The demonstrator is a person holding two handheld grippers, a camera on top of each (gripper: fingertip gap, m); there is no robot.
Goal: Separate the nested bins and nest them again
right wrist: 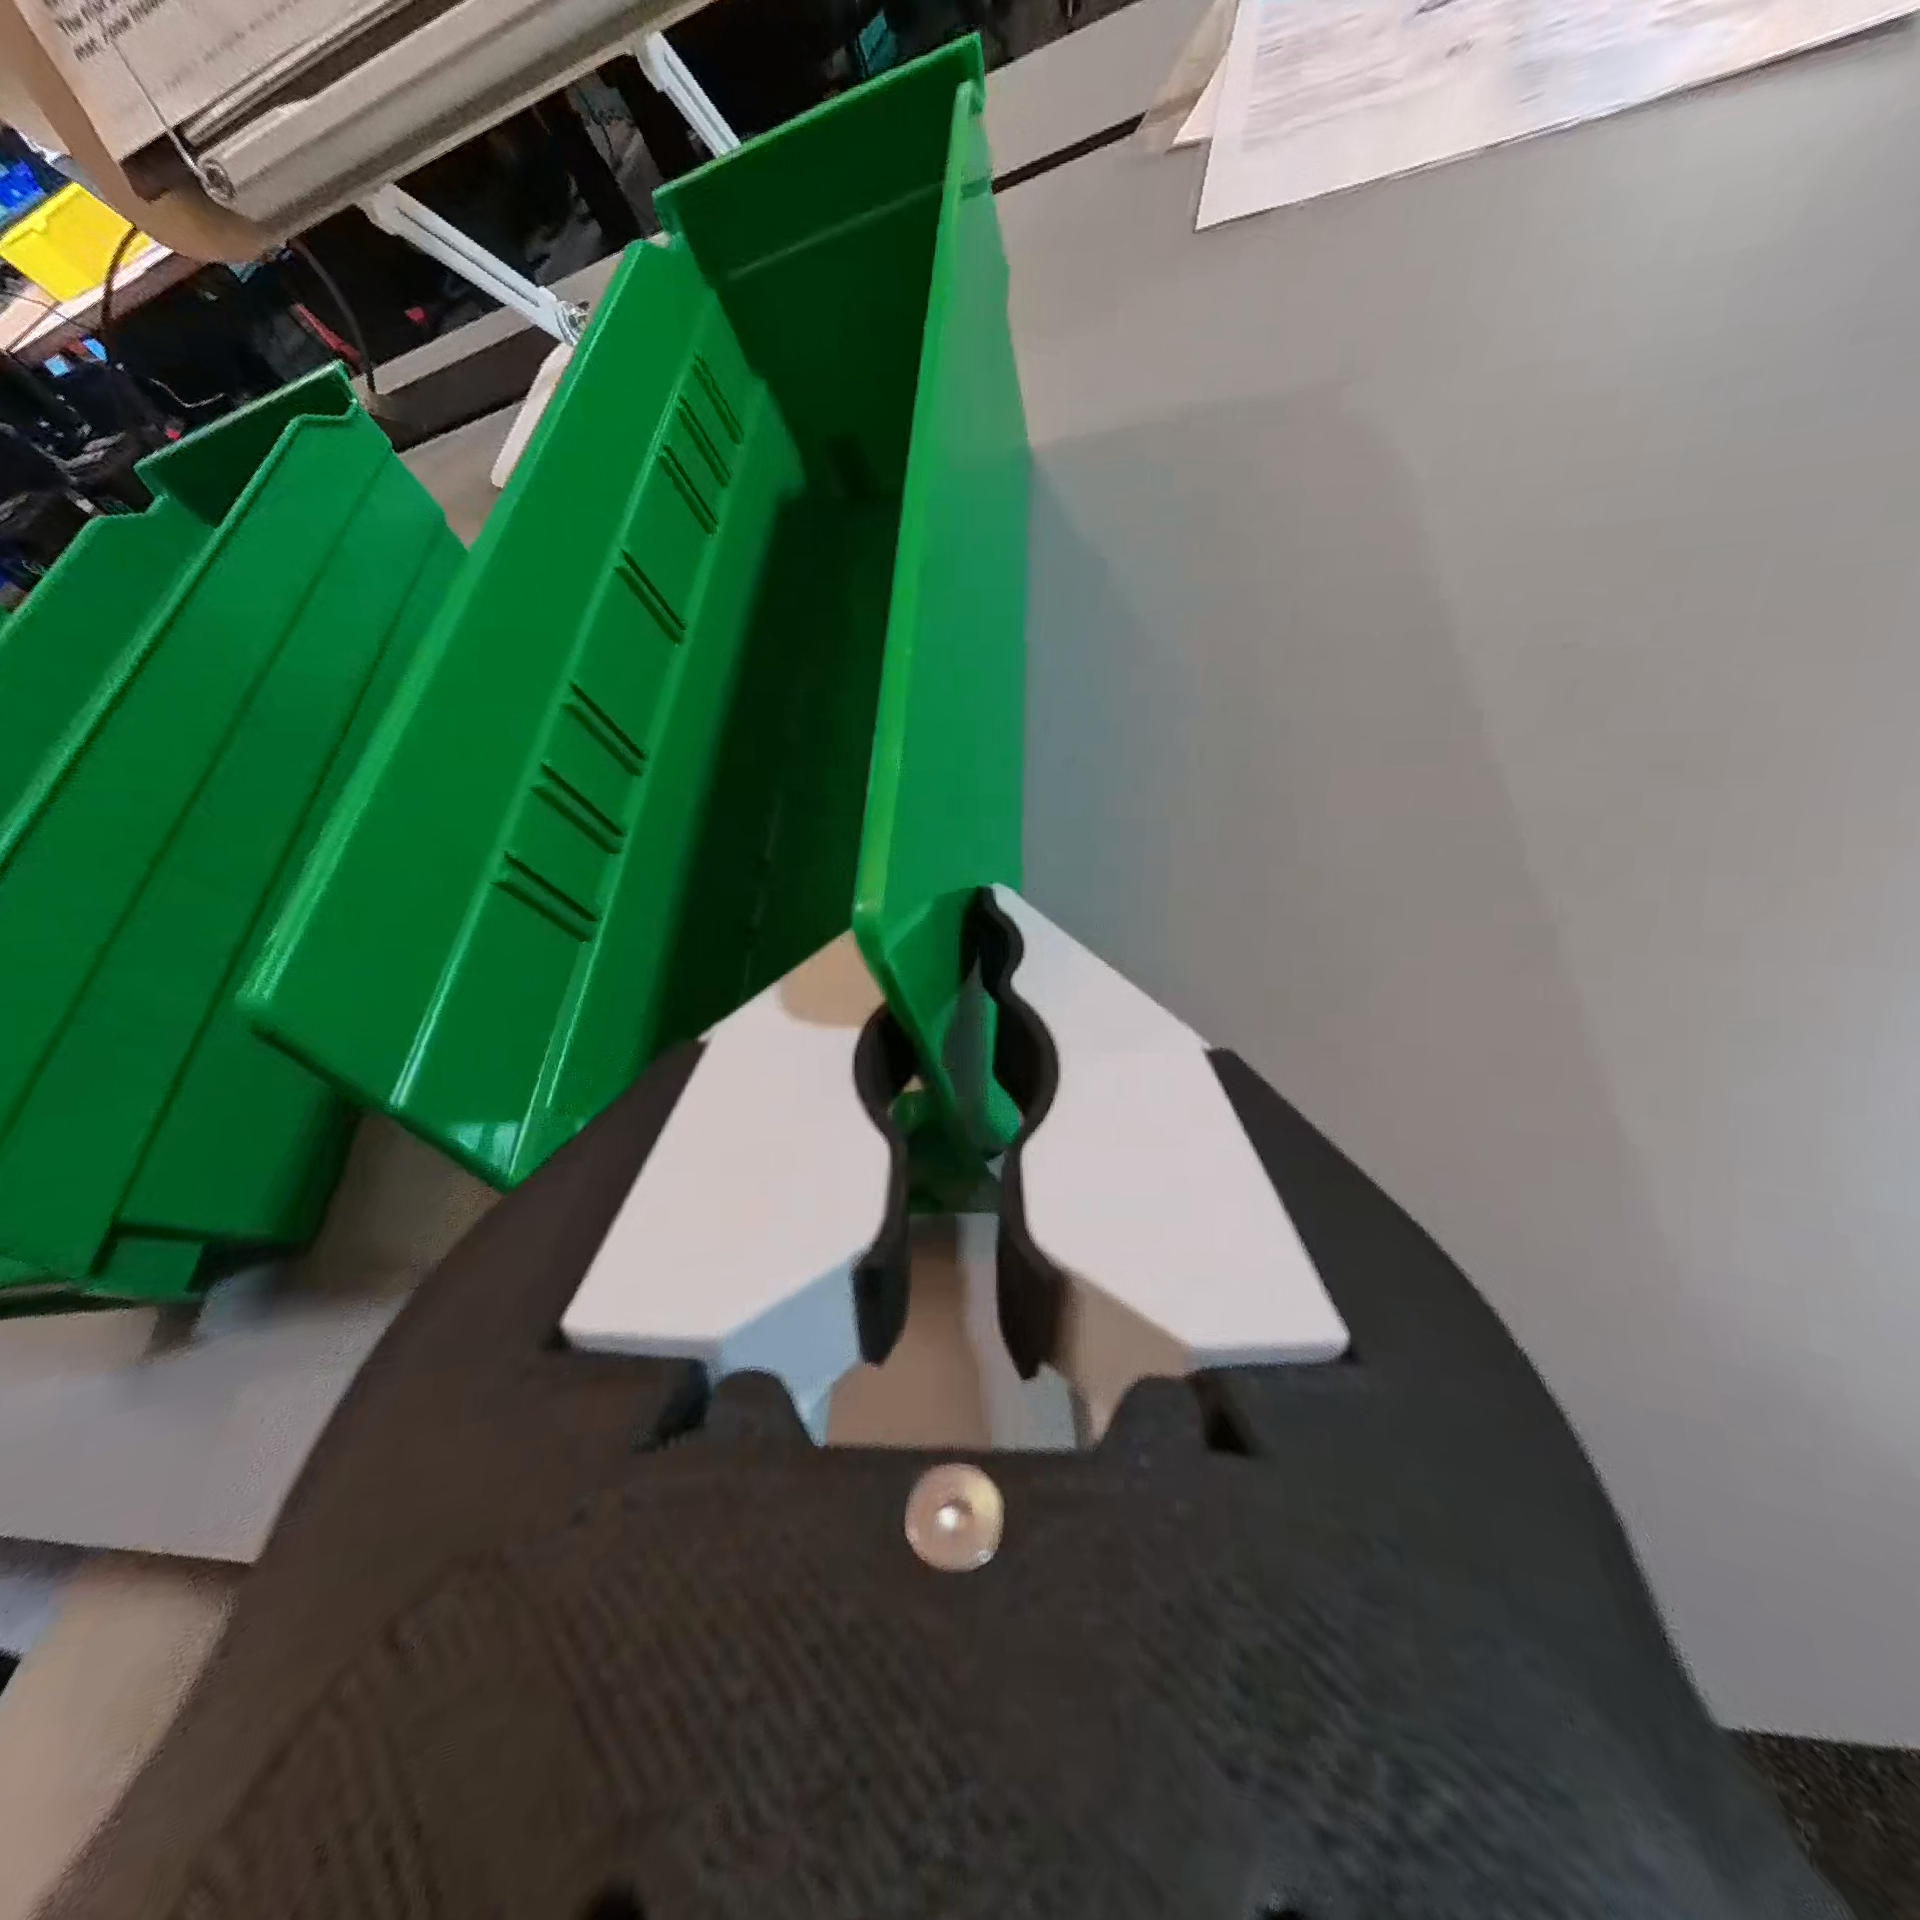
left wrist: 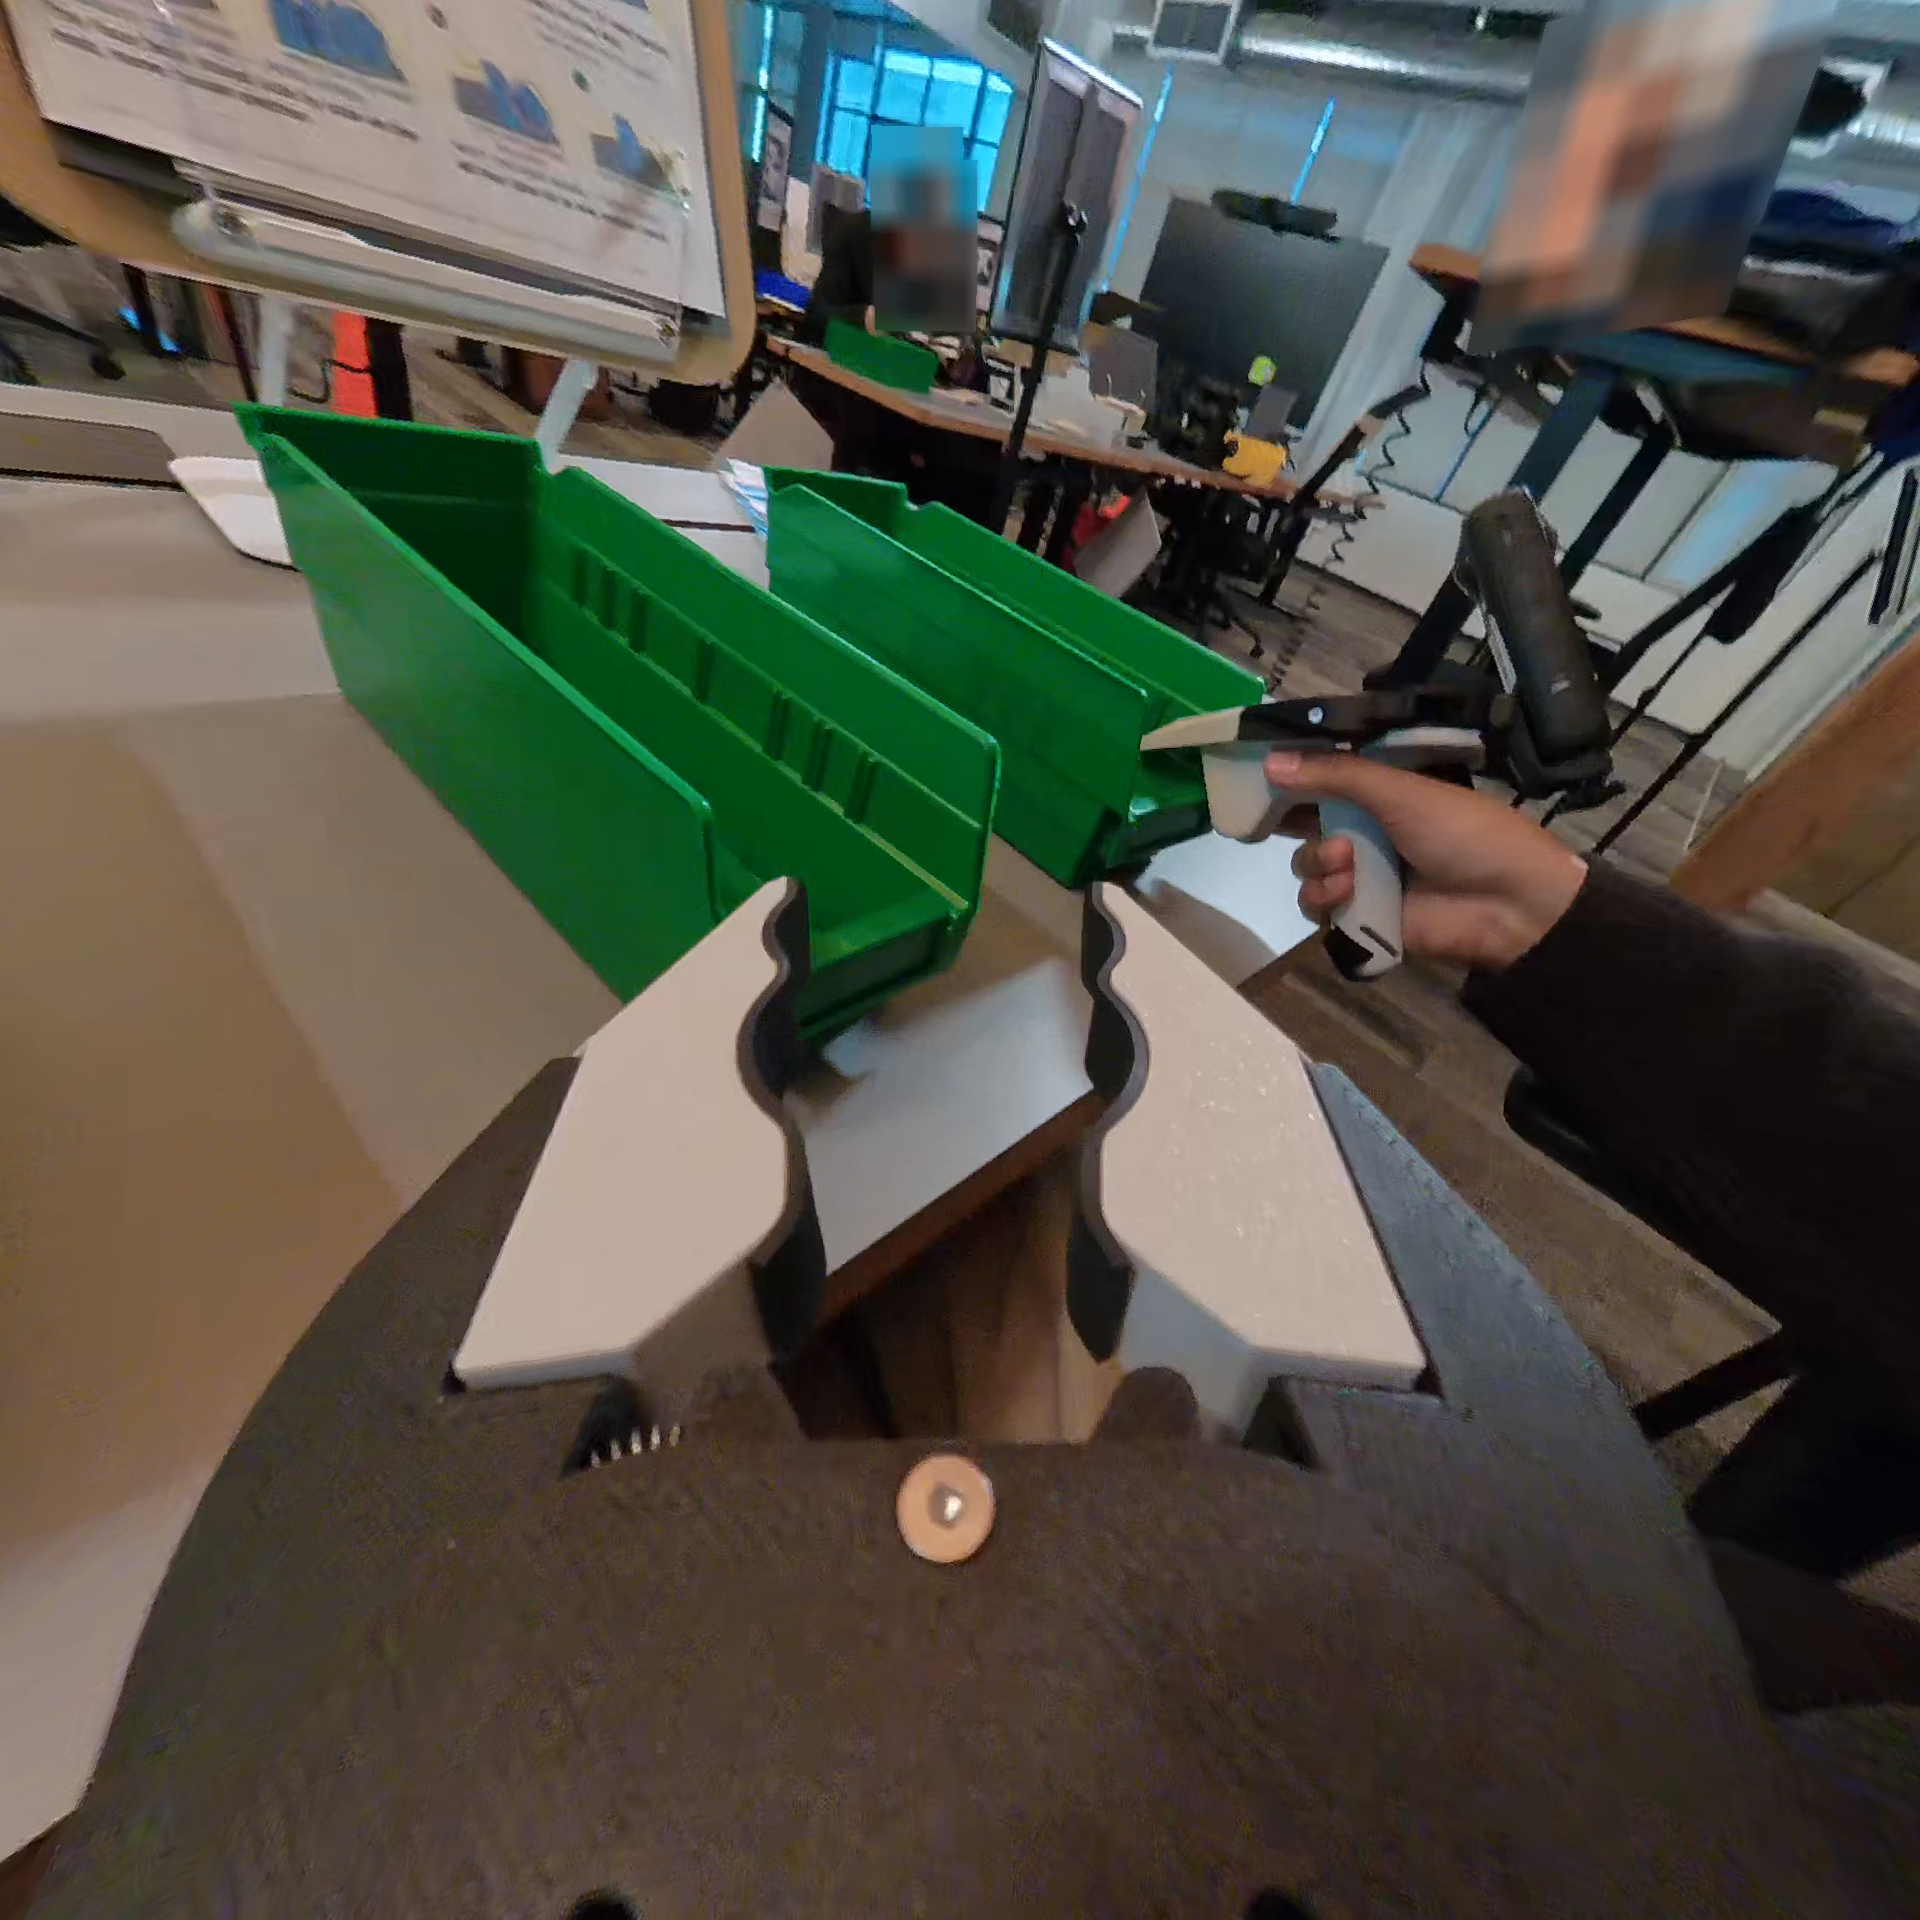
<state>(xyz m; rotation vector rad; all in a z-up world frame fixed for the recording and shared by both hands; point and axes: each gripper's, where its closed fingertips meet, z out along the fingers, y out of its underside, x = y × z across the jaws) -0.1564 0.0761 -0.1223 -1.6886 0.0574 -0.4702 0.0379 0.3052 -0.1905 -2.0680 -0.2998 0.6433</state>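
Two long green bins stand side by side on the grey table [left wrist: 208, 935]: a left bin [left wrist: 582, 727] and a right bin [left wrist: 966, 634] that shows doubled rims. My left gripper [left wrist: 940, 935] is open and empty, just in front of the left bin's near end. My right gripper [left wrist: 1184, 732], held by a hand [left wrist: 1455, 873], is at the right bin's near end. In the right wrist view my right gripper [right wrist: 935, 935] is shut on the thin right side wall of a green bin [right wrist: 665, 675], near its front end. Another green bin [right wrist: 177, 779] lies to its left.
A board holding paper sheets [left wrist: 416, 135] hangs over the back of the table. Loose papers [right wrist: 1455, 104] lie at the far right. The table's near edge [left wrist: 935, 1195] runs under my left gripper. Desks, monitors and tripods stand behind.
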